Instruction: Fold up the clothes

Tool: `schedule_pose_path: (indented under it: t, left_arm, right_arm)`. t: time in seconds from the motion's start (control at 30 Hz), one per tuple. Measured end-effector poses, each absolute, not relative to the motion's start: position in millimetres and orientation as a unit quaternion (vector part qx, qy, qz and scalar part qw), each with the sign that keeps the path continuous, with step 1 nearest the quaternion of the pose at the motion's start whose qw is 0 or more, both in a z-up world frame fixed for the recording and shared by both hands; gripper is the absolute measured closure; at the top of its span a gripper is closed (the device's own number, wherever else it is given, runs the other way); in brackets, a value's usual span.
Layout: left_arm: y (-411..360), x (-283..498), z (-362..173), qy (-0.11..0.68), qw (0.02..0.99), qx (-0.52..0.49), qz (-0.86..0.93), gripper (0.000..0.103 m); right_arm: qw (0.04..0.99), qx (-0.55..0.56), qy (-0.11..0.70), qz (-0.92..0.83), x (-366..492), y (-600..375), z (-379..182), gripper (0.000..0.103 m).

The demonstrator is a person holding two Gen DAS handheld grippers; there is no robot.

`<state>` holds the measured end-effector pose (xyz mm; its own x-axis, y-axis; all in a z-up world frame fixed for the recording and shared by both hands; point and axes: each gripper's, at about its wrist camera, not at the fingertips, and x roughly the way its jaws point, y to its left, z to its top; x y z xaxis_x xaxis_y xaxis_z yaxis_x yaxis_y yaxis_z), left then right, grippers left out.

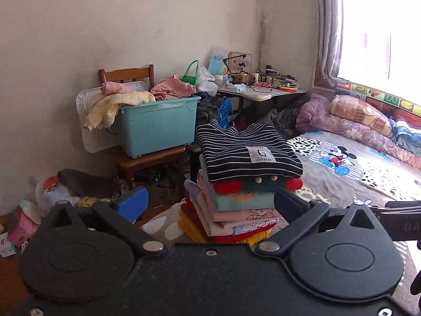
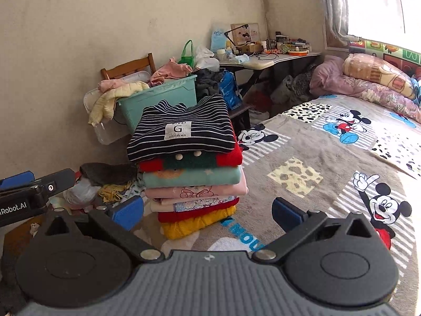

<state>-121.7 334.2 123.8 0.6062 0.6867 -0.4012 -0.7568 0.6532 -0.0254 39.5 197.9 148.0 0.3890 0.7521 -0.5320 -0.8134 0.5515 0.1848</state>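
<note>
A tall stack of folded clothes (image 1: 236, 197) stands on the bed's near corner, topped by a black-and-white striped shirt (image 1: 244, 150) with a "G children" patch. My left gripper (image 1: 208, 205) is open just in front of the stack, holding nothing. The same stack (image 2: 194, 184) with the striped shirt (image 2: 184, 131) on top shows in the right wrist view. My right gripper (image 2: 208, 213) is open too, empty, low before the stack. The left gripper's fingers (image 2: 39, 181) reach in from the left edge of the right wrist view.
A teal bin (image 1: 158, 123) heaped with unfolded clothes sits on a wooden chair (image 1: 147, 158) by the wall. The bed carries a grey cartoon-mouse blanket (image 2: 329, 158) and rolled quilts (image 1: 355, 121) at its head. A cluttered desk (image 1: 263, 92) stands behind. Loose items litter the floor (image 1: 65, 192).
</note>
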Motion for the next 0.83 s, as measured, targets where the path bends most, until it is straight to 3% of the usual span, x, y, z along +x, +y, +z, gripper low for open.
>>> schedule_pose_path:
  t: [0.83]
  left_arm:
    - [295,-135,134,0.172,0.892,-0.085,0.41,0.0]
  right_arm:
    - [0.825,-0.048,0.3,0.477,19,166,158,0.0]
